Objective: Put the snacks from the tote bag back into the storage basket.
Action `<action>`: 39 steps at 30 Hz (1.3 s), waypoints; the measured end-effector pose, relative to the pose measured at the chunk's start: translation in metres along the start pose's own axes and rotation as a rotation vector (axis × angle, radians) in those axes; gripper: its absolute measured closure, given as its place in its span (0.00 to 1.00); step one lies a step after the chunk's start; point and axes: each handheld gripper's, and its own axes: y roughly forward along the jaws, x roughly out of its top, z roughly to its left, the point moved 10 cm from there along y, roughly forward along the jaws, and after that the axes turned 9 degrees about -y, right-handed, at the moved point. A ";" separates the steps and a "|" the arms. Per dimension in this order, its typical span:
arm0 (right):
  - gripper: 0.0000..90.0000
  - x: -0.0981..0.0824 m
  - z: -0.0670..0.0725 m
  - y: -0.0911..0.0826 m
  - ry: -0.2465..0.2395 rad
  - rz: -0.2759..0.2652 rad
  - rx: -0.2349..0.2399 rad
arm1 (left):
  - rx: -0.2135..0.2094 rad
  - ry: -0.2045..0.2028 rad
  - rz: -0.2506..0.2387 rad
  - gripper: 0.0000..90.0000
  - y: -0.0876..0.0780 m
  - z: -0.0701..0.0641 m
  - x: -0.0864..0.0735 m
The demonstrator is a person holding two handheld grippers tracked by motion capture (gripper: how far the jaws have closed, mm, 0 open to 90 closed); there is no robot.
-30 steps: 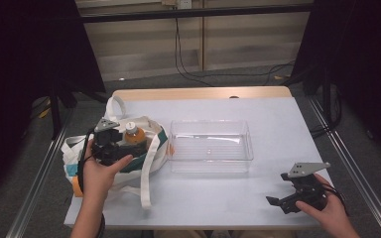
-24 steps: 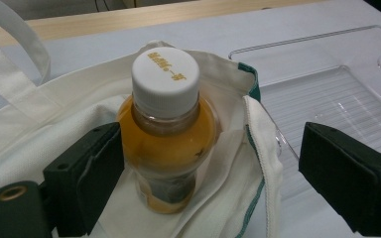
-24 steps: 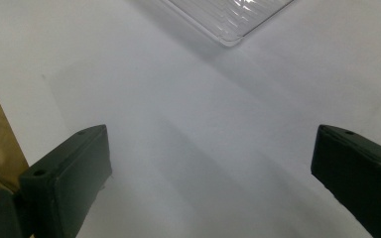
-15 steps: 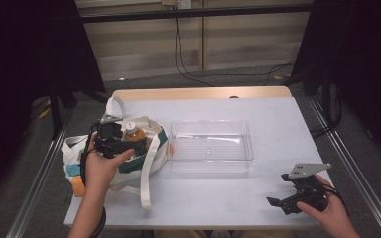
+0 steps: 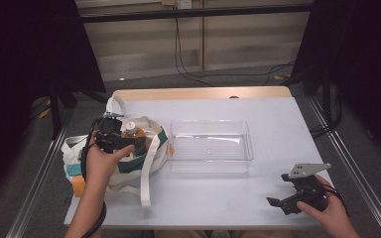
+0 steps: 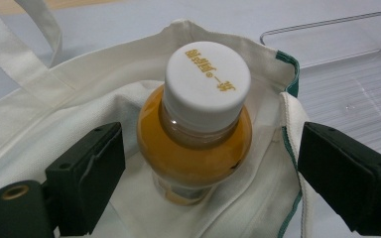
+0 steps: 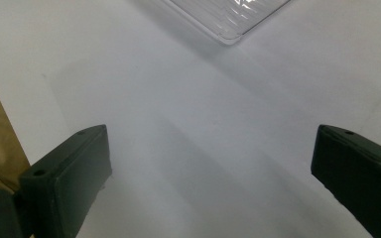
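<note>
A bottle of orange drink (image 6: 198,124) with a white cap stands inside a white cloth tote bag (image 6: 69,99) at the table's left. My left gripper (image 6: 208,173) hangs over the bag's mouth, open, one jaw on each side of the bottle with a gap to each pad. In the high view the left gripper (image 5: 129,144) sits on the bag (image 5: 129,171) beside the bottle (image 5: 133,131). My right gripper (image 5: 278,204) rests low at the table's front right, open, and the right gripper (image 7: 208,173) has only bare table between its jaws.
A clear plastic tray (image 5: 211,171) lies in the middle of the white table, just right of the bag; its rim (image 6: 327,25) and a corner (image 7: 223,20) show in the gripper views. An orange object (image 5: 78,186) sits by the bag's front left.
The left hand has shifted slightly over the bag's mouth toward the bottle. The right hand and gripper have stayed where they were.
</note>
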 end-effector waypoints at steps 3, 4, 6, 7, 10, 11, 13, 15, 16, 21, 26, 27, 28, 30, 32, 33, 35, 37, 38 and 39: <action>0.02 0.000 0.000 0.000 0.000 -0.001 0.000 | 0.001 0.002 0.028 0.13 0.003 0.000 0.000; 0.02 0.000 0.000 0.000 -0.001 -0.001 0.001 | 0.003 0.001 0.033 0.13 0.004 0.000 0.000; 0.02 0.000 0.000 0.000 -0.001 -0.002 0.001 | 0.018 -0.008 0.039 0.13 0.007 0.002 0.000; 0.02 0.000 0.000 0.000 -0.001 -0.002 0.001 | 0.018 -0.008 0.039 0.13 0.007 0.002 0.000; 0.02 0.000 0.000 -0.001 0.001 -0.001 0.005 | 0.027 -0.003 0.059 0.13 0.008 0.003 0.000; 0.02 0.000 0.000 -0.001 0.001 -0.002 0.005 | 0.030 -0.001 0.062 0.13 0.009 0.004 0.000; 0.02 -0.001 0.000 -0.001 0.001 -0.001 0.005 | 0.030 -0.015 0.058 0.13 0.010 0.004 0.002; 0.02 0.000 0.000 -0.001 0.000 -0.001 0.006 | 0.037 -0.010 0.074 0.14 0.011 0.005 0.002; 0.02 0.000 0.000 -0.001 0.000 -0.001 0.006 | 0.037 -0.010 0.074 0.14 0.011 0.005 0.002; 0.02 0.000 0.000 -0.001 0.000 -0.002 0.006 | 0.050 -0.019 0.110 0.14 0.013 0.007 -0.001; 0.02 0.000 0.000 0.000 -0.002 -0.003 0.008 | 0.058 -0.019 0.133 0.14 0.018 0.007 -0.001; 0.02 0.000 0.001 0.000 -0.001 -0.003 0.008 | 0.058 -0.019 0.133 0.14 0.018 0.007 -0.001; 0.02 0.000 0.001 0.000 0.000 -0.003 0.008 | 0.059 -0.015 0.136 0.14 0.018 0.008 -0.001; 0.02 0.000 0.001 0.000 -0.001 -0.004 0.008 | 0.062 -0.025 0.143 0.14 0.020 0.007 -0.001; 0.02 0.000 0.000 0.000 -0.002 -0.002 0.007 | 0.062 -0.027 0.149 0.14 0.021 0.007 -0.001; 0.02 0.000 0.000 0.000 -0.002 -0.002 0.007 | 0.065 -0.022 0.159 0.14 0.021 0.008 -0.002; 0.02 0.000 0.000 0.000 -0.003 -0.002 0.007 | 0.070 -0.024 0.174 0.15 0.022 0.009 -0.002; 0.02 0.000 0.000 0.000 -0.003 -0.002 0.007 | 0.067 -0.040 0.188 0.15 0.023 0.009 -0.003; 0.02 0.000 0.000 0.000 -0.003 -0.002 0.007 | 0.067 -0.040 0.188 0.15 0.023 0.009 -0.003; 0.02 0.000 0.000 0.000 -0.003 -0.001 0.007 | 0.075 -0.051 0.195 0.15 0.024 0.011 -0.004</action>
